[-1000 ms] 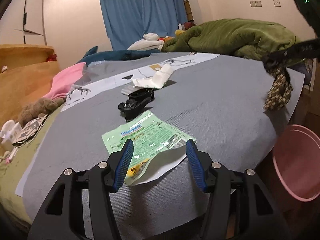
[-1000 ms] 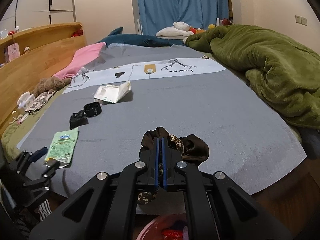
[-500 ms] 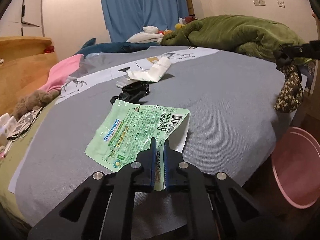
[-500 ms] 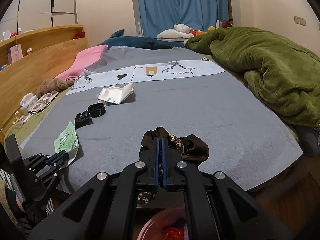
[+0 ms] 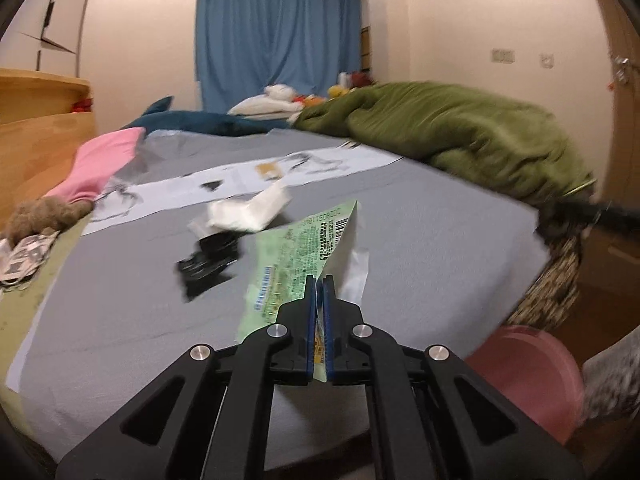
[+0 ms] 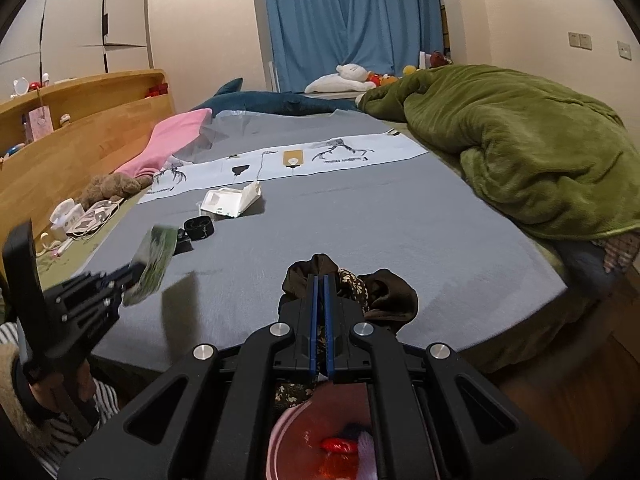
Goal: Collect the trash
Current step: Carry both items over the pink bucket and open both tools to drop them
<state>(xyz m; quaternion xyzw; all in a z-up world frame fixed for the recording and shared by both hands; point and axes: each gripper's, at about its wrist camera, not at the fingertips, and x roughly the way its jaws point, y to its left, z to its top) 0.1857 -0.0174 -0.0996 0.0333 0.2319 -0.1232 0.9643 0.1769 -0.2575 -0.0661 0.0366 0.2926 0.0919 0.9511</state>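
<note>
My left gripper (image 5: 318,280) is shut on a green printed wrapper (image 5: 296,256) and holds it above the grey bed cover; the wrapper also shows in the right wrist view (image 6: 156,260). My right gripper (image 6: 319,280) is shut on a dark brown patterned cloth (image 6: 384,288), held over the bed's foot edge above a pink bin (image 6: 320,412) with red trash inside. The bin also shows in the left wrist view (image 5: 532,372). A white crumpled packet (image 6: 228,202) and black plastic scraps (image 6: 198,228) lie on the cover.
A green blanket (image 6: 520,140) is heaped on the right of the bed. A pink cloth (image 6: 168,144), a brown plush toy (image 6: 108,186) and small items lie by the wooden headboard shelf (image 6: 60,128) on the left. A person's striped sleeve (image 6: 60,440) is at lower left.
My left gripper closed on the green wrapper and has lifted it off the bed cover. My right gripper stays shut on the cloth above the bin.
</note>
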